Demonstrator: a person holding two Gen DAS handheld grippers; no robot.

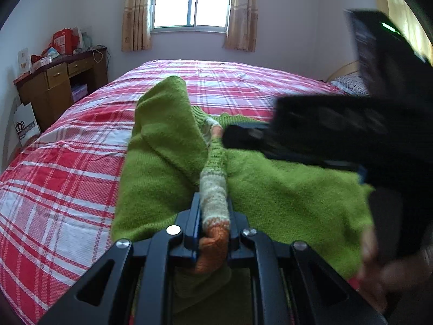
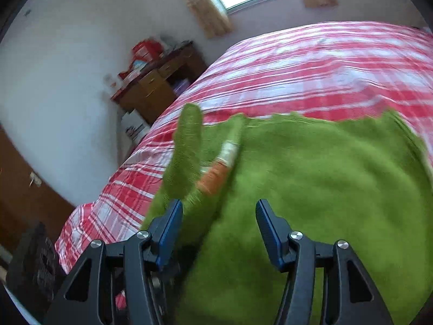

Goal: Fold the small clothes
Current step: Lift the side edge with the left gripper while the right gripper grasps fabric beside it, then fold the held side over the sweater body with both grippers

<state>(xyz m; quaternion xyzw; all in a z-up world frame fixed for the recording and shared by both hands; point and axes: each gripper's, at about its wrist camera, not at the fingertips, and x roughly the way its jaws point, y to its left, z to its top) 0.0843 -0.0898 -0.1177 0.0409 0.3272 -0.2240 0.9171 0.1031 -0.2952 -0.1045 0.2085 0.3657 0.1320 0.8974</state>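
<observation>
My left tongs (image 1: 213, 216) were clamped on the striped sleeve cuff (image 1: 215, 233) of the green sweater (image 2: 324, 189) spread on the bed (image 1: 67, 176), right tongs (image 2: 219, 227) spread and empty above it, so I figured pull that sleeve flat across before letting go.

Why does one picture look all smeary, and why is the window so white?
Right wrist view: the green sweater and the checked bedspread smear because that camera is moving. Left wrist view: mostly sharp, only the right gripper blurs as it passes. Both views: daylight washes out the window, and the fisheye lens bends the edges.
</observation>
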